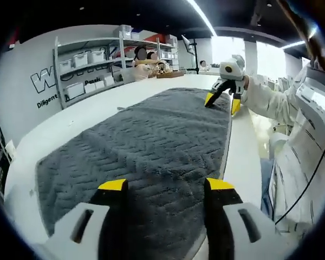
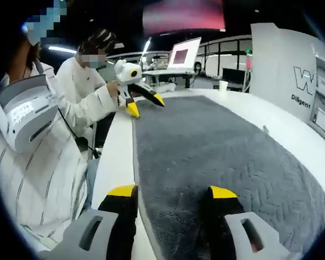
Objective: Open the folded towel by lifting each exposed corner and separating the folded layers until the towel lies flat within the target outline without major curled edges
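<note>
Grey towel (image 1: 146, 151) flat; shelving (image 1: 92, 67), left gripper view

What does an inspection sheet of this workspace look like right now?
Surface: white table, long.
Job's things: grey towel spread flat, one long edge along the table's edge.
Clutter: nothing seen on the table near the towel.
Grippers: left hand-held gripper and right hand-held gripper open, each over a towel end.
Cables: black cable hangs by the person's white sleeve.
Surroundings: shelves with bins, monitor.

Shelving (image 1: 92, 67) with white bins (image 1: 81, 58); a monitor (image 2: 185, 54) on a far desk.
</note>
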A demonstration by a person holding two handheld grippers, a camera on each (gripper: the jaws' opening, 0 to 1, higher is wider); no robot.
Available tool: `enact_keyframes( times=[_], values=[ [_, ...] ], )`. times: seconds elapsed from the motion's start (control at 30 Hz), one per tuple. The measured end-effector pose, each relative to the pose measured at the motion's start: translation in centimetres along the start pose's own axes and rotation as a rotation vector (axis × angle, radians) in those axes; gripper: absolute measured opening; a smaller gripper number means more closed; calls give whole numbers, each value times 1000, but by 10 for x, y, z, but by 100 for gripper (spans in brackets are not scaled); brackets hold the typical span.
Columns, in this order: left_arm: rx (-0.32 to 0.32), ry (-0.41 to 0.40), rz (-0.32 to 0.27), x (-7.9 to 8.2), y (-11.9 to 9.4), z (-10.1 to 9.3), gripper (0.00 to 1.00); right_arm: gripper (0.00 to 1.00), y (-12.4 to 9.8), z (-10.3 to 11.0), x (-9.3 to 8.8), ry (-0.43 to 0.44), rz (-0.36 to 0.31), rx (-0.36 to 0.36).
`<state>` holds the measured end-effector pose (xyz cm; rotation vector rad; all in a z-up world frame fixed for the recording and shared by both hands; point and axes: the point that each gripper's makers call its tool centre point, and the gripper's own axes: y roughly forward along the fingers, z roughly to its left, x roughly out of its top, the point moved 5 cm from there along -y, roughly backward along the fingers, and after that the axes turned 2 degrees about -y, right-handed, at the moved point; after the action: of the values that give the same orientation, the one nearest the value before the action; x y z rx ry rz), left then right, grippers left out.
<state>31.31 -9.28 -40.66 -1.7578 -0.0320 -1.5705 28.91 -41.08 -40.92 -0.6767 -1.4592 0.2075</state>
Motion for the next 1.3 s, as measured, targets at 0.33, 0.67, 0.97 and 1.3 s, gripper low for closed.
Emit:
enact_keyframes(
  times=[0.33, 0.67, 0.97, 1.3],
  values=[
    [-38, -52, -36, -9, 0, -1, 52, 48, -2, 0, -6, -34, 25, 42],
    [-52, -48, -62, -10, 0, 0, 52, 49, -4, 0, -7, -69, 31, 75],
    [-54, -46, -53, -10, -1, 1, 52, 51, -14, -1, -9, -83, 49, 93],
    [-48, -46, -49, -11, -4, 1, 52, 48, -21, -3, -13, -69, 41, 94]
  ],
)
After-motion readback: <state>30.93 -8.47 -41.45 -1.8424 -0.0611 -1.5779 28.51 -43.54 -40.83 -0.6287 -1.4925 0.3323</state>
